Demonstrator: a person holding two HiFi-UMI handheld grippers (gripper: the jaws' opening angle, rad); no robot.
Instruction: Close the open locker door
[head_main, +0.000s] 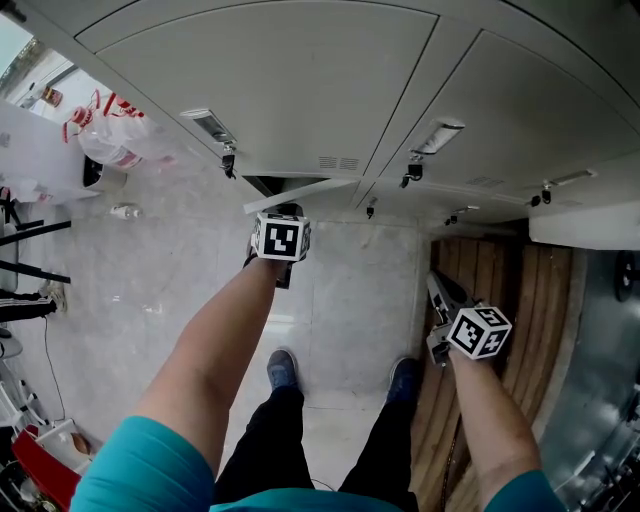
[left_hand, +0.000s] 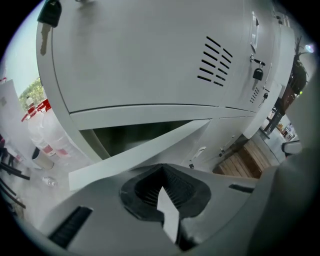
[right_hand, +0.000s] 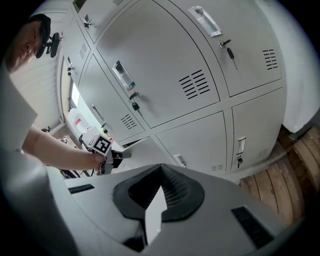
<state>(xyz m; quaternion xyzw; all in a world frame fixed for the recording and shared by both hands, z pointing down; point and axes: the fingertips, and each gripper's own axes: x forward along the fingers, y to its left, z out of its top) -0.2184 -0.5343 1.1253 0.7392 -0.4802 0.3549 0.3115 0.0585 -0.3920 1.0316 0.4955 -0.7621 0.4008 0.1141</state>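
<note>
Standing before a bank of grey lockers (head_main: 270, 90), the person holds the left gripper (head_main: 283, 222) out at arm's length towards the bottom row, where the locker door (head_main: 300, 195) is ajar: its pale edge angles out from the frame, with a dark gap of the compartment behind it on the hinge side. In the left gripper view that door edge runs as a slanted strip just beyond the gripper's body, below a closed upper door with vent slots (left_hand: 215, 62). The left gripper's fingers are pressed together with nothing between them; its tip sits right at the door's outer face, though whether it touches cannot be told. The right gripper (head_main: 437, 284) hangs lower and well apart, on the person's right over wooden slats (head_main: 500, 290), pointing towards the closed lockers; its fingers are likewise pressed together and empty. Its own view looks across at the other arm and the marker cube by the open door. Keys (head_main: 229, 162) hang in the locks of the closed doors. Two dark shoes (head_main: 282, 368) stand on the pale floor (head_main: 340, 290), and white bags with red print (head_main: 110, 130) and a small bottle (head_main: 125, 211) lie off to the left
</note>
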